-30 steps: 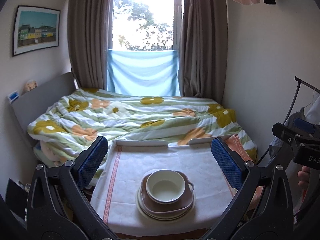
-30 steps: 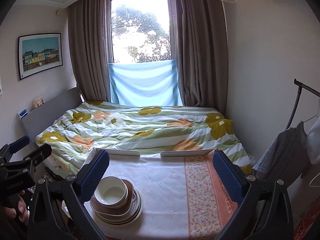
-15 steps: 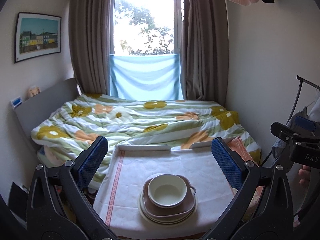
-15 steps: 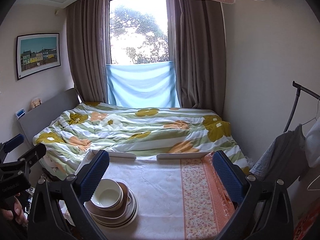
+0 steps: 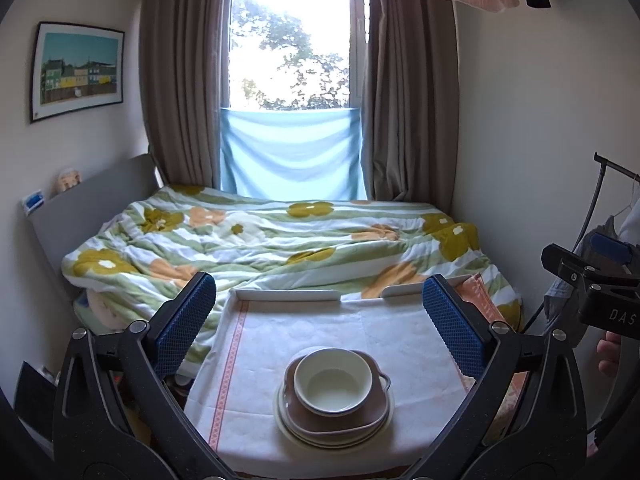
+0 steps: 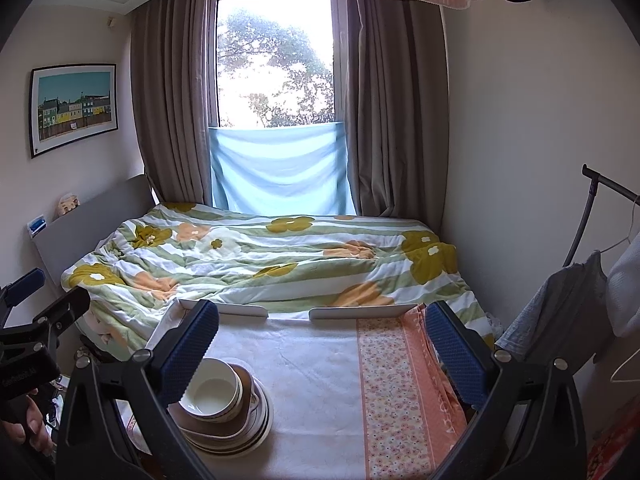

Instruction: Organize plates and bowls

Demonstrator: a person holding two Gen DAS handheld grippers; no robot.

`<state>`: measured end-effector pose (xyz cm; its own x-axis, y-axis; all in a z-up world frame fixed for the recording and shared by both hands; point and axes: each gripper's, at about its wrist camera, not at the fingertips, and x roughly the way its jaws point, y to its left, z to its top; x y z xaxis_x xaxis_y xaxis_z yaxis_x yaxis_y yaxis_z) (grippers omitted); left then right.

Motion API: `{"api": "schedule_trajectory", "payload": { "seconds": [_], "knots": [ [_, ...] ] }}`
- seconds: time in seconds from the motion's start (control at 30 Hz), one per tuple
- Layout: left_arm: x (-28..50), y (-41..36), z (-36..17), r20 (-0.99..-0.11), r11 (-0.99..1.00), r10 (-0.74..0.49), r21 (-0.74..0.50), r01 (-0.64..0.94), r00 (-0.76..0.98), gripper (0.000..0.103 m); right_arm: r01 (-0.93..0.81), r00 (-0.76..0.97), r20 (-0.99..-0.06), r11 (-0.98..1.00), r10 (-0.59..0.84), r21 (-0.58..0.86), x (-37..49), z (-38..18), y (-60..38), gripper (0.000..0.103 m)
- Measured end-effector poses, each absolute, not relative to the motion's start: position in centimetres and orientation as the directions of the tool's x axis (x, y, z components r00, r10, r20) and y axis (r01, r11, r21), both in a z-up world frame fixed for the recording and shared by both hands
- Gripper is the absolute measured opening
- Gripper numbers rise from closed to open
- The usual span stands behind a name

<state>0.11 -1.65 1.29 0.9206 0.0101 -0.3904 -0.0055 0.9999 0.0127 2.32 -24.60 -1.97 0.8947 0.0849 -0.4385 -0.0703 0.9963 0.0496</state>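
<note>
A cream bowl (image 5: 333,381) sits on top of a brown squarish dish (image 5: 337,416), which rests on a stack of pale plates (image 5: 304,434) near the table's front edge. My left gripper (image 5: 320,320) is open and empty, held above and behind the stack. The stack also shows in the right wrist view, with the bowl (image 6: 212,394) at lower left, partly behind my left finger. My right gripper (image 6: 322,344) is open and empty, to the right of the stack. The other gripper shows at each view's side edge.
The table is covered by a white cloth (image 5: 304,332) with an orange floral strip (image 6: 396,392) on the right and two white rails (image 6: 362,312) at the back edge. A bed with a flowered quilt (image 5: 280,240) lies beyond. A clothes rack (image 6: 592,280) stands at right.
Both grippers have drifted slightly; the stack sits a little lower and nearer in both views. The jaws stay open and the dishes have not moved.
</note>
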Motion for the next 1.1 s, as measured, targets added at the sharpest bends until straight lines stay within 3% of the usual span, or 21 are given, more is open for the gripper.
{"api": "schedule_trajectory", "payload": {
  "seconds": [1.1],
  "knots": [
    [-1.3, -0.1, 1.6, -0.346, 1.000, 0.013, -0.004, -0.016, 0.938, 0.103, -0.059, 0.899, -0.433, 0.997, 0.071, 0.042, 2.0, -1.8, -24.7, 0.103]
  ]
}}
